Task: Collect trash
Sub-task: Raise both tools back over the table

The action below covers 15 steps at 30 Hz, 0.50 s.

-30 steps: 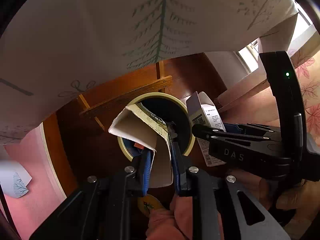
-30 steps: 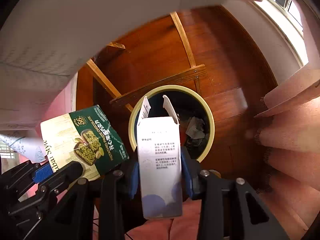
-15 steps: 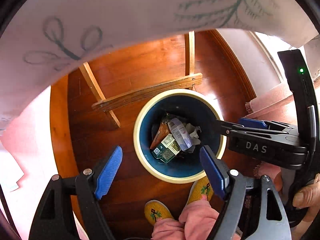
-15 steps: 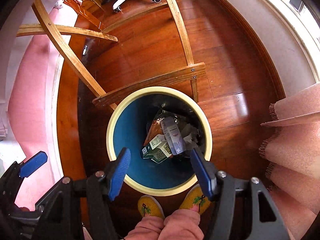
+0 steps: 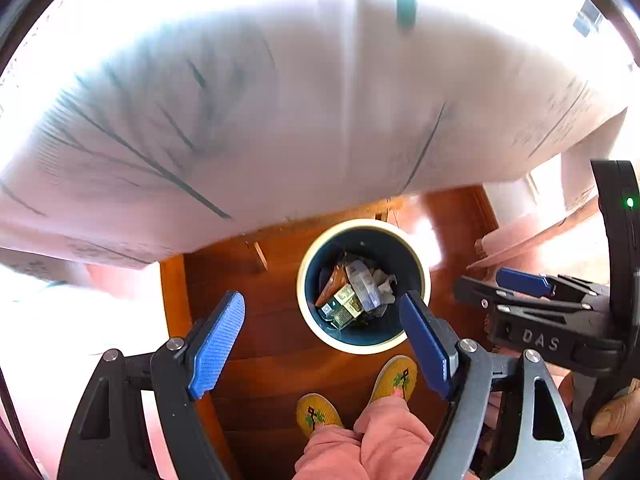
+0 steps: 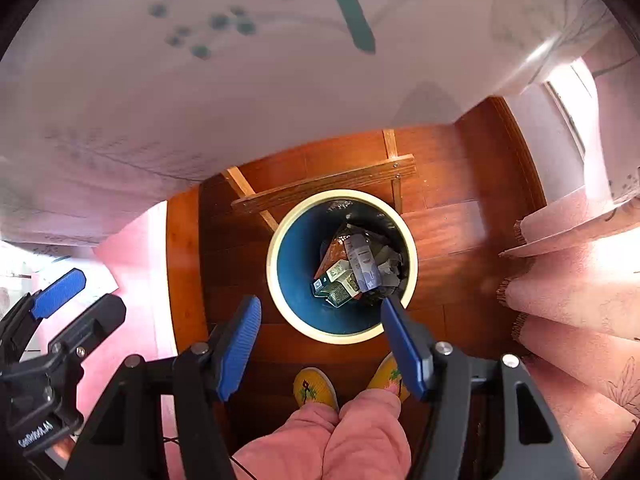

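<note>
A round bin with a cream rim [image 5: 312, 320] [image 6: 276, 292] and blue inside stands on the wood floor below both grippers. Inside lie a green snack box [image 5: 345, 307] [image 6: 340, 286], a white and lilac carton [image 5: 362, 284] [image 6: 362, 258], a brown wrapper and crumpled paper. My left gripper [image 5: 322, 336] is open and empty, well above the bin. My right gripper [image 6: 320, 344] is open and empty, also high above it. Each gripper shows at the edge of the other's view.
A white tablecloth with green leaf print [image 5: 240, 100] [image 6: 200, 80] hangs over the upper part of both views. A wooden table brace [image 6: 324, 186] runs behind the bin. The person's yellow slippers [image 6: 314, 390] and pink trousers are just in front of it. Pink fringed fabric [image 6: 568, 300] lies on the right.
A second ago each gripper was shut on a box over the bin. Both opened, the boxes dropped into the bin, and both grippers have since risen away from it.
</note>
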Available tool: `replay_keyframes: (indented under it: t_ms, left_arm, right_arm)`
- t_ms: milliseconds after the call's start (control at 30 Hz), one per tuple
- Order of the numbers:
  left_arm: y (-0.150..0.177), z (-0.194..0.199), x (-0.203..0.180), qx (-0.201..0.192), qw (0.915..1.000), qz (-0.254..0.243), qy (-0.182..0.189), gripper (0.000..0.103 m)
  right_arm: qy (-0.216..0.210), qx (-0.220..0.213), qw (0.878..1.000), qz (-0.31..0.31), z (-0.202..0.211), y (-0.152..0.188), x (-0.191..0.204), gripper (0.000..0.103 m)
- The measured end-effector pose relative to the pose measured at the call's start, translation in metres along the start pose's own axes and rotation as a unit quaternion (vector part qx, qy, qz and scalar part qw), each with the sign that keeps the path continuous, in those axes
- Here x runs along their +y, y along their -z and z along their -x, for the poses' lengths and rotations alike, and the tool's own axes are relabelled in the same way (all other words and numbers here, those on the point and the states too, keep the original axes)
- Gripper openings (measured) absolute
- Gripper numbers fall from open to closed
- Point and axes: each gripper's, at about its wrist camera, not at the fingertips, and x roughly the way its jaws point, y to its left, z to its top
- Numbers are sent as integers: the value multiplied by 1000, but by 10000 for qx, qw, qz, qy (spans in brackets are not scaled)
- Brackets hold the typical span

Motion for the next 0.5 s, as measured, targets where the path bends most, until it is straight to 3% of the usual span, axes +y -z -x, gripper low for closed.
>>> replay_keyframes:
  t_ms: [300,500]
  left_arm:
    - [-35,119,2,-737,9967,201,-269,78]
    - [-68,187,4,-1336,9898,279,-398,78]
  right_arm:
    - [-376,-534,9952,730,124,-8,39,63]
    - [-547,-1122,9845,1234,194,-29,62,63]
